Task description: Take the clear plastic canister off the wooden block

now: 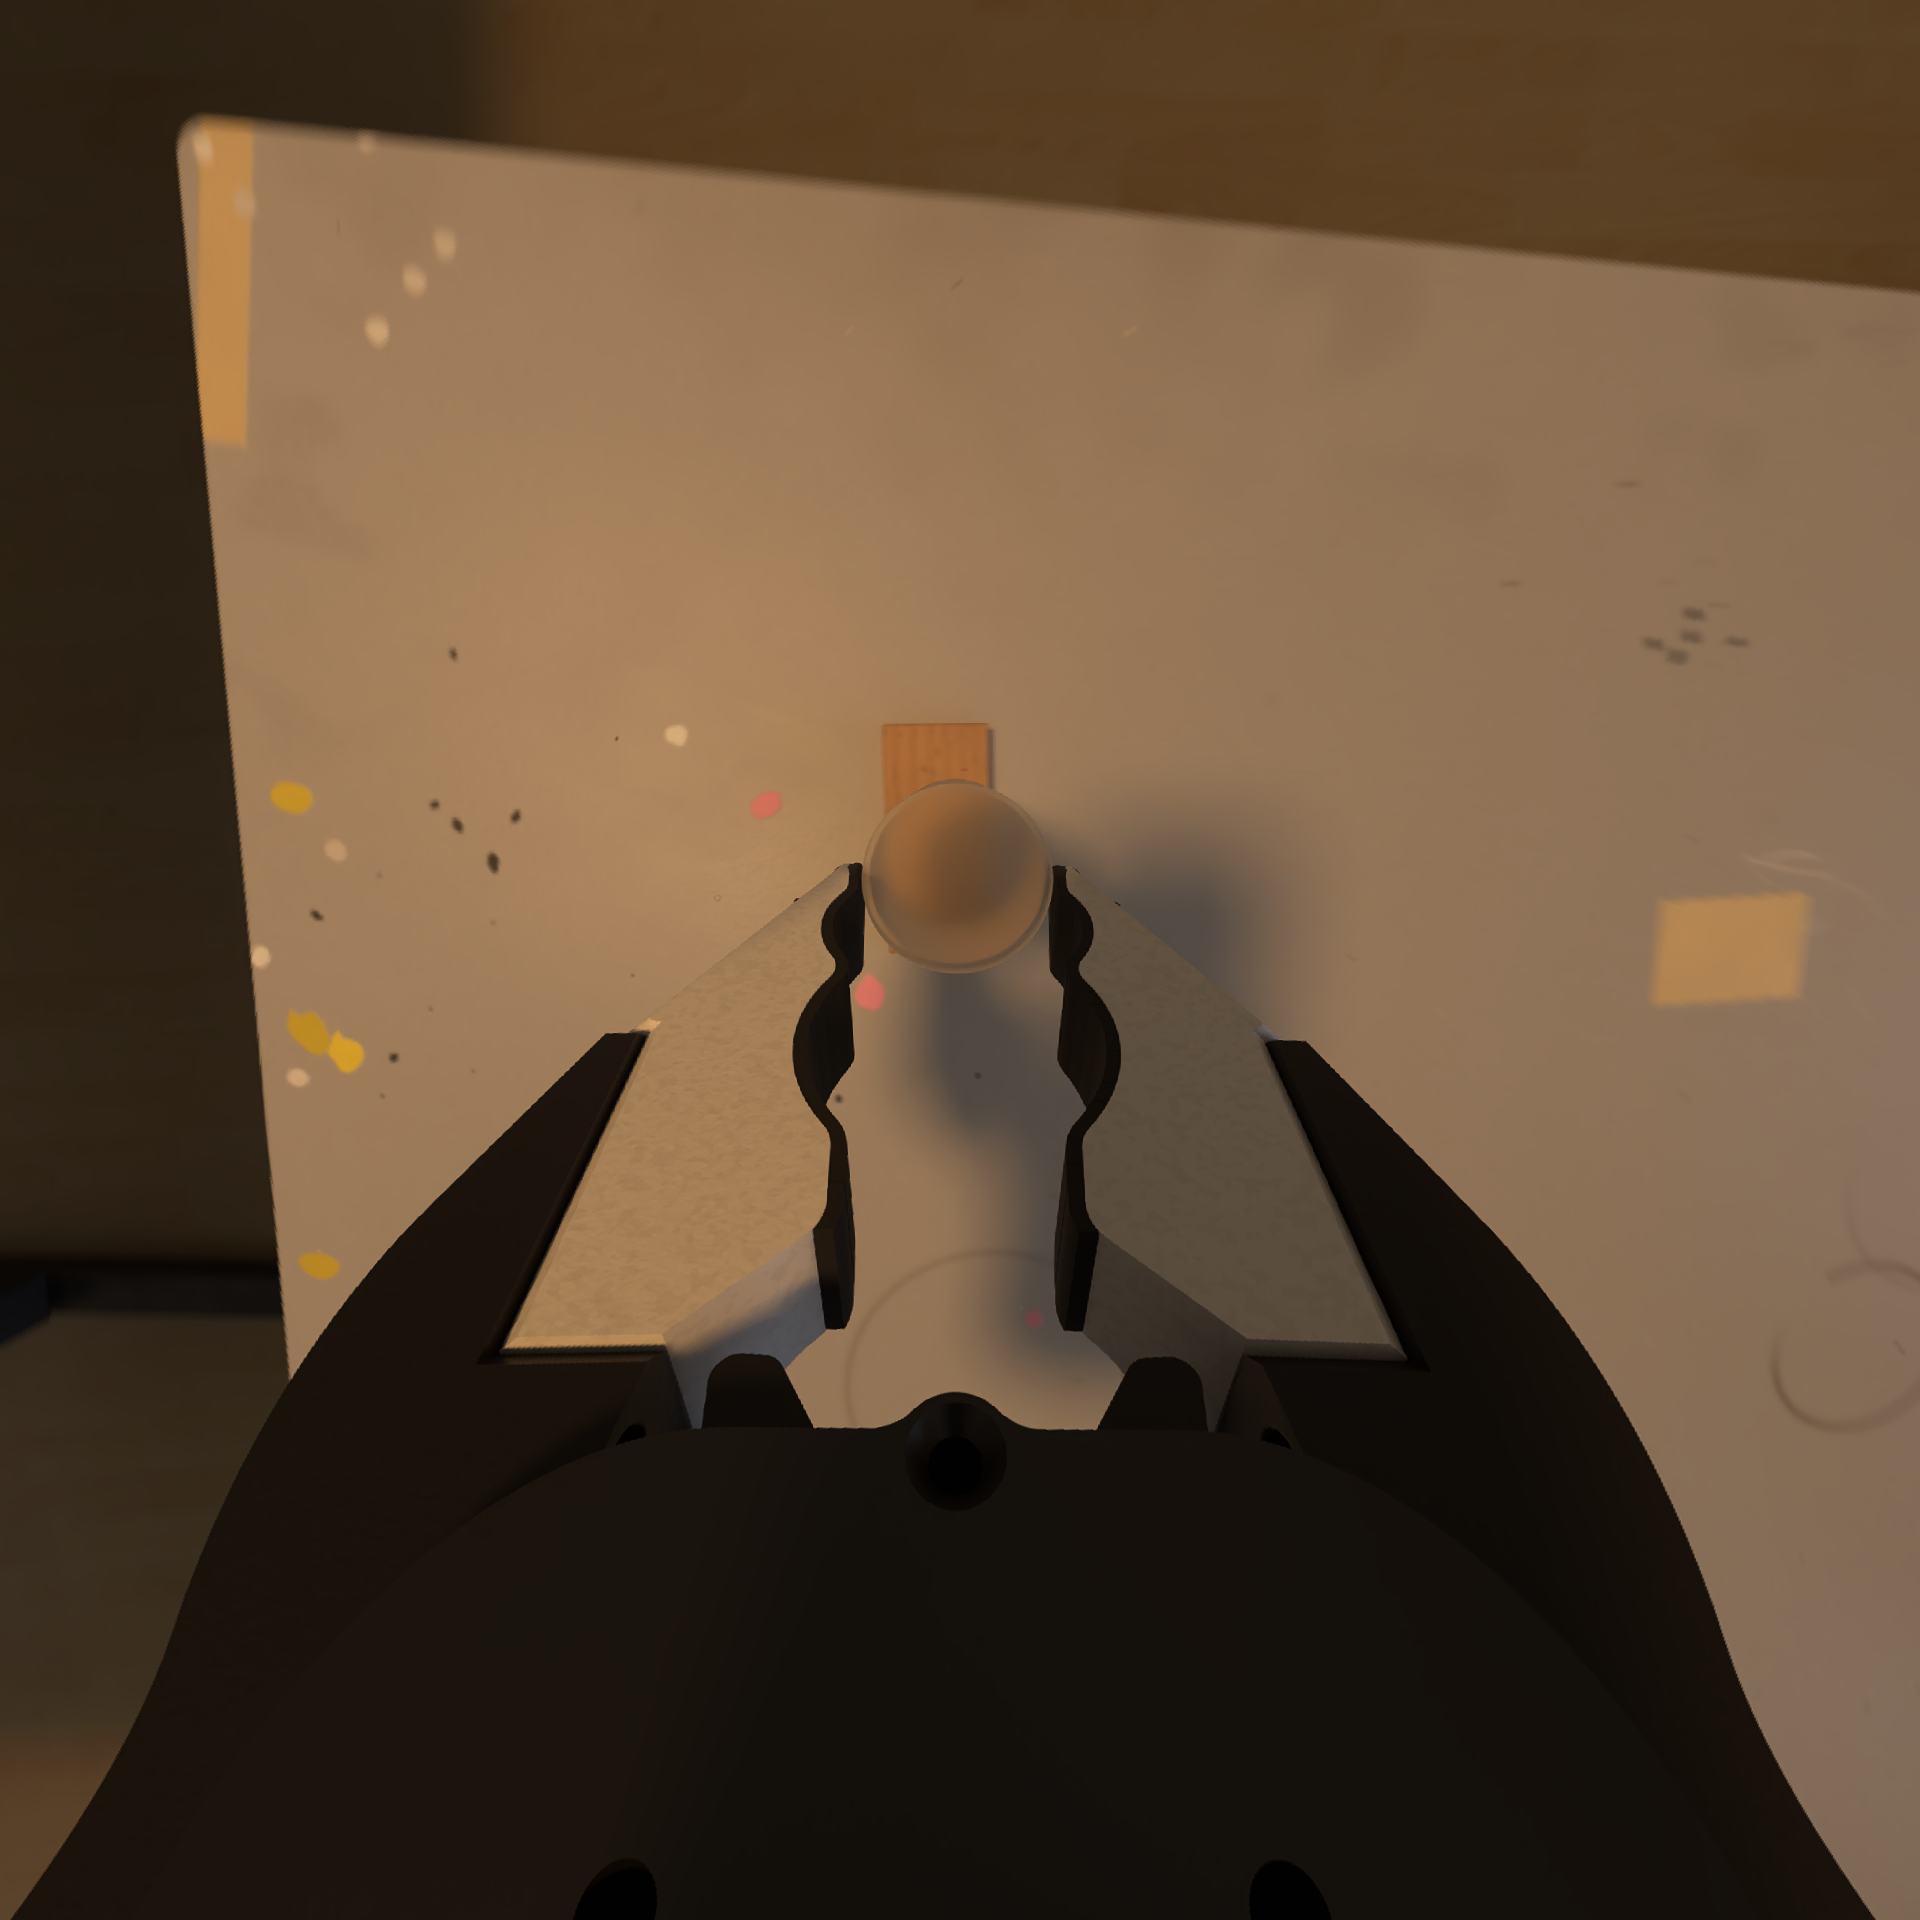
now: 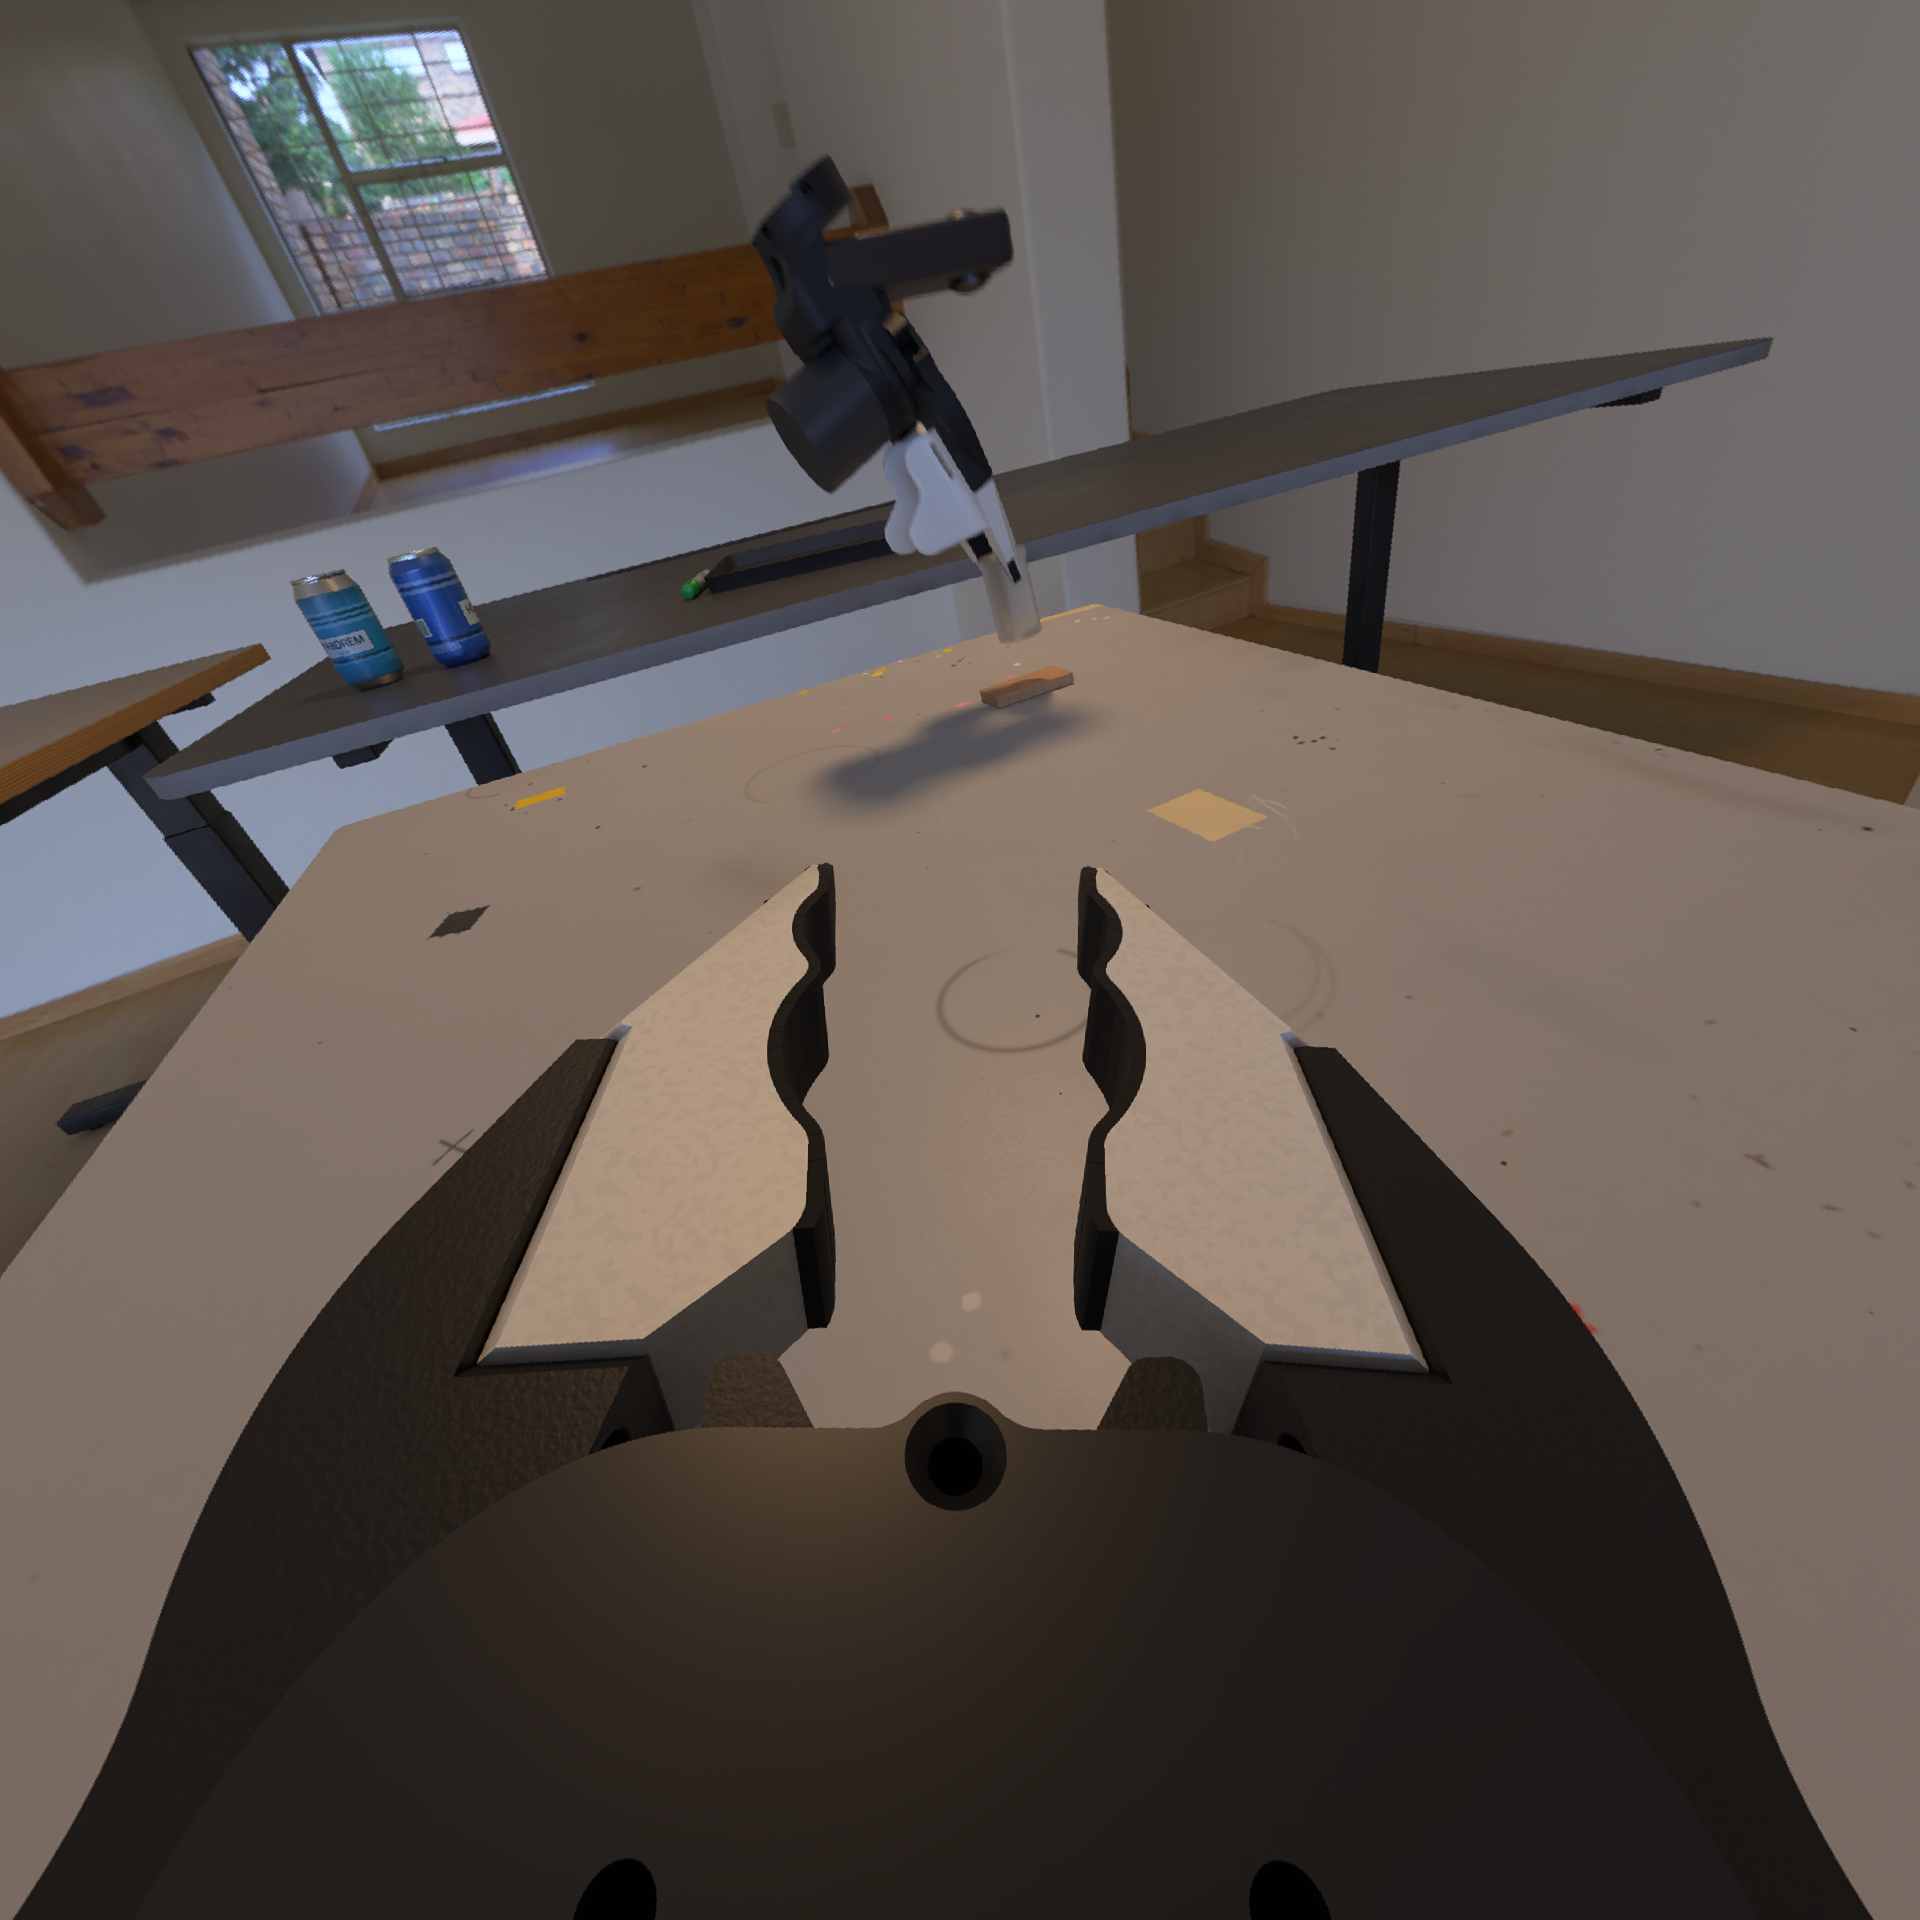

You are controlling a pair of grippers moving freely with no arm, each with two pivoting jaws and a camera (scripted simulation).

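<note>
With its fingertips pinched on either side of the canister (image 1: 954, 891), the left gripper (image 1: 954, 883) has hold of it, jaws narrowed to the canister's width. Left wrist view looks straight down: canister's round end faces the camera, block (image 1: 935, 753) peeks out from behind its far edge, flat on the table (image 1: 1351, 468). From this angle I cannot tell if canister and block touch.

Right wrist view settles it. Left gripper (image 2: 1013, 597) hangs tilted over the far part of the table (image 2: 1558, 1039), canister (image 2: 1016, 613) held at the tips, clear of the block (image 2: 1025, 687). Visible gap between canister bottom and block top; canister sits just above and slightly left of the block. Gripper's shadow falls on the table, near-left of the block.

Right gripper (image 2: 956, 904) is open wide, nothing between the fingers, hovering over the near part of the table, well apart from block and canister.

Table top: pale, scuffed, paint specks, ring marks, tan square patch (image 2: 1205, 814) right of centre, small yellow strip (image 2: 540, 798) to the left.

Background, far left: dark side table (image 2: 935, 520) with two blue cans (image 2: 395, 623) standing side by side, a small green thing (image 2: 693, 589) and a dark flat tray (image 2: 800, 556) farther along it. Window (image 2: 364, 166) in the far wall, wood beam (image 2: 416, 353) below it.
</note>
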